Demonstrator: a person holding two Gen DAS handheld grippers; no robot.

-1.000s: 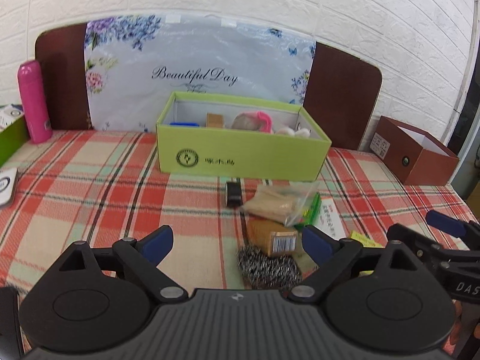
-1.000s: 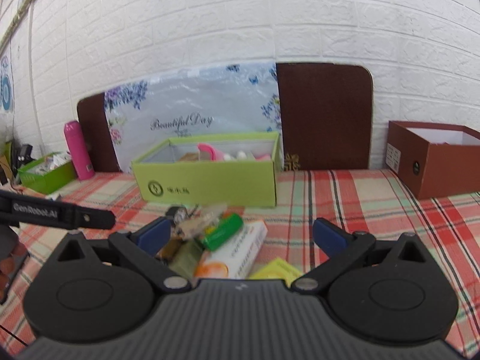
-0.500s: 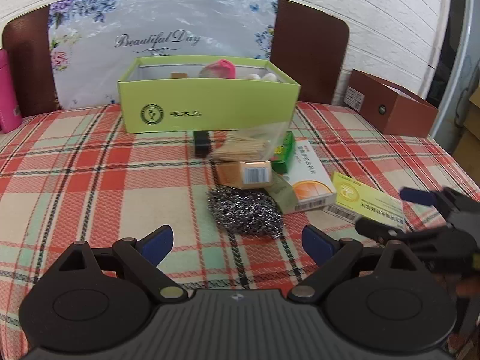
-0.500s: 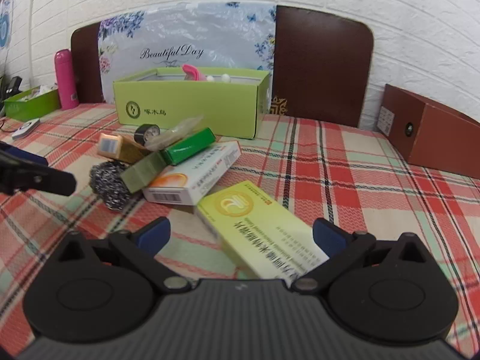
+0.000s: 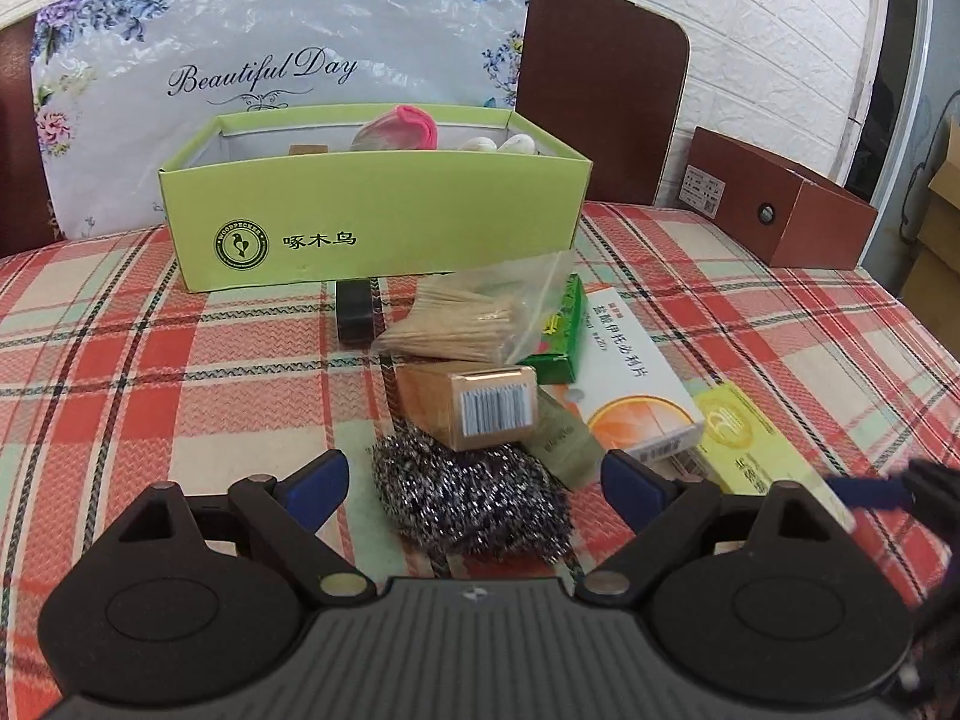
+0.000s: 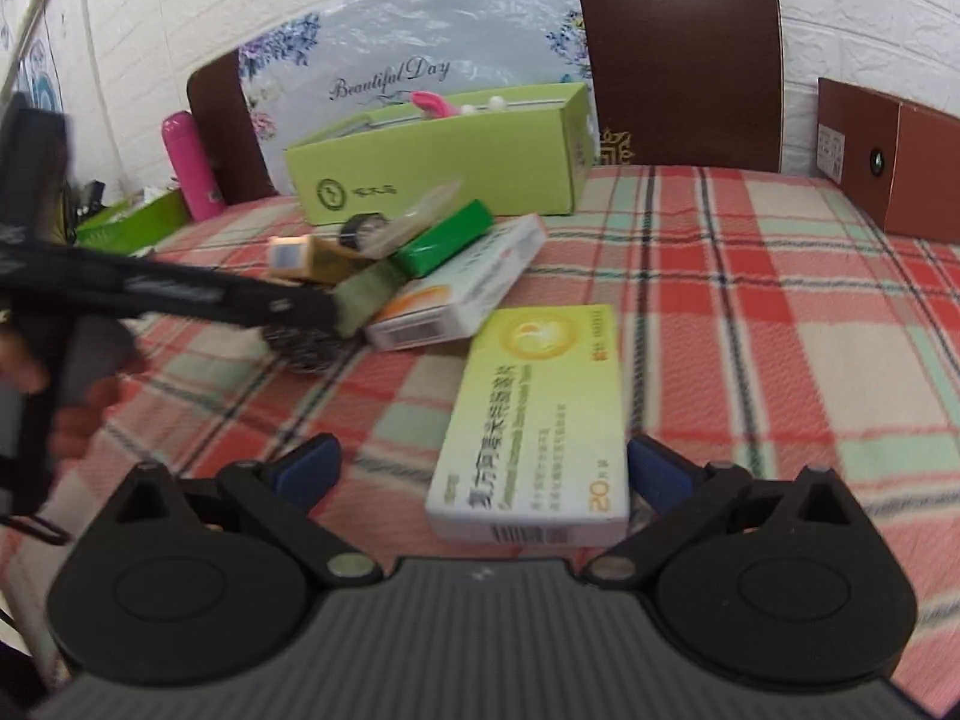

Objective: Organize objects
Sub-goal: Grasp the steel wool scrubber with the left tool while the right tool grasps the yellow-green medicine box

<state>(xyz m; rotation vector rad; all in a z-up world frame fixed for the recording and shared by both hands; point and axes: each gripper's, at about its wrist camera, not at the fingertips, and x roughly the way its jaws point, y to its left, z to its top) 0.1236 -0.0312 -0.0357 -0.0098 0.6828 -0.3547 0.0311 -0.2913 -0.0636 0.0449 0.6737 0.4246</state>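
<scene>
My left gripper (image 5: 474, 489) is open, with the steel wool scourer (image 5: 471, 501) between its fingers. Behind it lie a brown barcoded box (image 5: 474, 402), a bag of toothpicks (image 5: 468, 324), a black tape roll (image 5: 357, 318), a green box (image 5: 561, 330), an olive packet (image 5: 567, 441) and a white-orange medicine box (image 5: 636, 381). My right gripper (image 6: 483, 477) is open around the near end of the yellow-green medicine box (image 6: 537, 414), which also shows in the left wrist view (image 5: 756, 444). The lime green open box (image 5: 372, 222) holds several items.
A brown open box (image 5: 780, 204) stands at the right on the plaid tablecloth (image 5: 180, 360). A pink bottle (image 6: 192, 165) and a green tray (image 6: 129, 222) are at the far left. A floral board (image 5: 270, 72) leans on the wall behind.
Both grippers have moved forward and lower. The left has closed in on the steel wool; the right now has the yellow-green box between its fingers.
</scene>
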